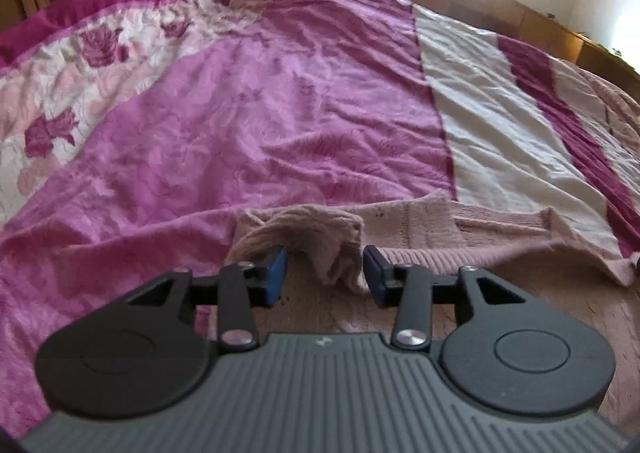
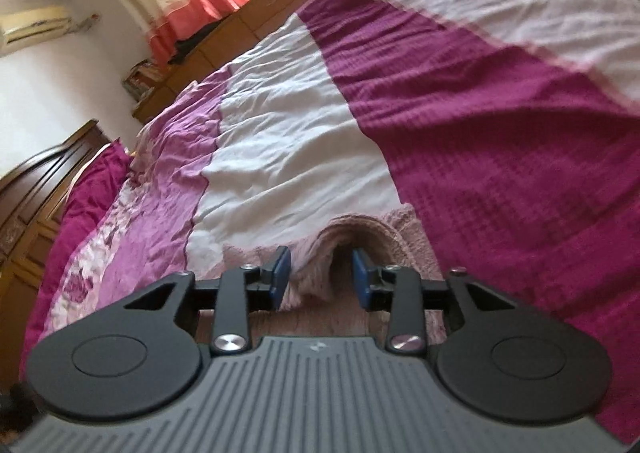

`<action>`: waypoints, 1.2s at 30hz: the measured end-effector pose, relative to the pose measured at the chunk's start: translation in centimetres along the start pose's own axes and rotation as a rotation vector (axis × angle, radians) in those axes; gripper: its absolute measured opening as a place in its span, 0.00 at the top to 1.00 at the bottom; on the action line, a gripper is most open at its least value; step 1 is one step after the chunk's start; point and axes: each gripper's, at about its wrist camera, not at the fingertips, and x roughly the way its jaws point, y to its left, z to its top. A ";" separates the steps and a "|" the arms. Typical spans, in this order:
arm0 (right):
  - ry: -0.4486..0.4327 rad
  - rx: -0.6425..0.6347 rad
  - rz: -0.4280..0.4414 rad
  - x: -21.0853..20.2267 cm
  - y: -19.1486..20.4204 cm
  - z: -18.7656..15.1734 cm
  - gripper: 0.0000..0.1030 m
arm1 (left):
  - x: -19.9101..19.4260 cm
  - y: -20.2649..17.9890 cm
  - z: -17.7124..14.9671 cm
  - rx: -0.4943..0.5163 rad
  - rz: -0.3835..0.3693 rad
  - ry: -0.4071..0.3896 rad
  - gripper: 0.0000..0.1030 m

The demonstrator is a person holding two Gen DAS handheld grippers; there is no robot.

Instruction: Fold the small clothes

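The pink sweater (image 1: 420, 237) lies flat on the bed (image 1: 280, 113). A bunched-up edge sits between the left tongs (image 1: 325, 271), which are open. Another fold sits between the open right tongs (image 2: 320, 273). Past both tongs, the bed is wide and bare.
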 end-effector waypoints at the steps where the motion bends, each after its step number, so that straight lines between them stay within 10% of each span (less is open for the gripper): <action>1: 0.002 -0.014 0.002 -0.6 0.1 -0.1 0.60 | -0.5 0.0 -0.1 0.011 -0.003 -0.007 0.57; 18: 0.026 -0.227 -0.052 -1.9 1.4 -2.2 0.60 | 0.4 -0.4 -1.4 0.134 -0.039 0.048 0.57; 36: 0.040 -0.226 -0.100 0.4 1.0 -2.2 0.58 | 2.0 1.8 0.9 0.064 0.127 0.023 0.56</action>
